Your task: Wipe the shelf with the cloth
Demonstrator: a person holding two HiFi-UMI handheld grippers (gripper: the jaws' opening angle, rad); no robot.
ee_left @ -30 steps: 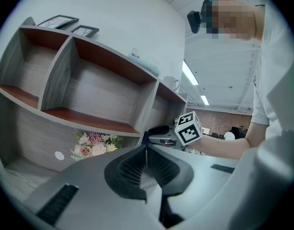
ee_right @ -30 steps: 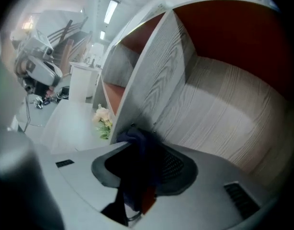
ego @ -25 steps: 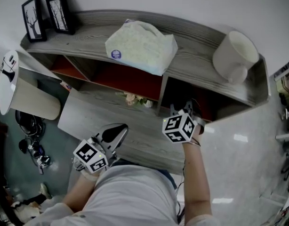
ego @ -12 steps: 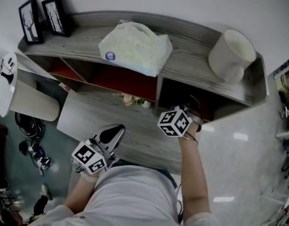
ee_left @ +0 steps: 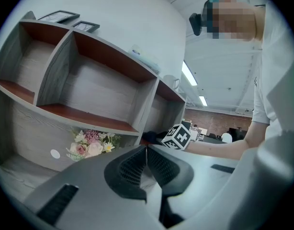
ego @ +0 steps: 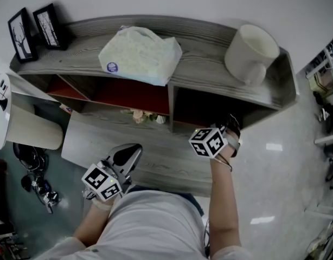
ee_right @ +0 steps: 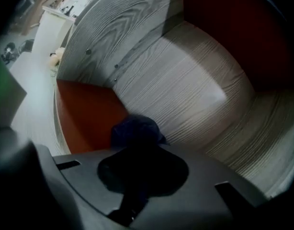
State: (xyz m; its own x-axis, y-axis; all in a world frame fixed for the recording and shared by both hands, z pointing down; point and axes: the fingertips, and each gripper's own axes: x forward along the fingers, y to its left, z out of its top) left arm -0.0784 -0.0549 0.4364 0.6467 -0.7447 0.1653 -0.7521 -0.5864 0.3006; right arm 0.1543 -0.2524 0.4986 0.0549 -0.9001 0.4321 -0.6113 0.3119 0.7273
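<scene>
Navy cloth [ee_right: 135, 129] clamped in right gripper [ee_right: 137, 150], jaws just closed, inside shelf [ee_right: 185, 80].

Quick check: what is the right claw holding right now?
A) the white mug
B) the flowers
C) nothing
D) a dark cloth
D: the right gripper view shows the right claw closed on a dark cloth, which bulges out past its tips inside a compartment of the shelf.
</scene>
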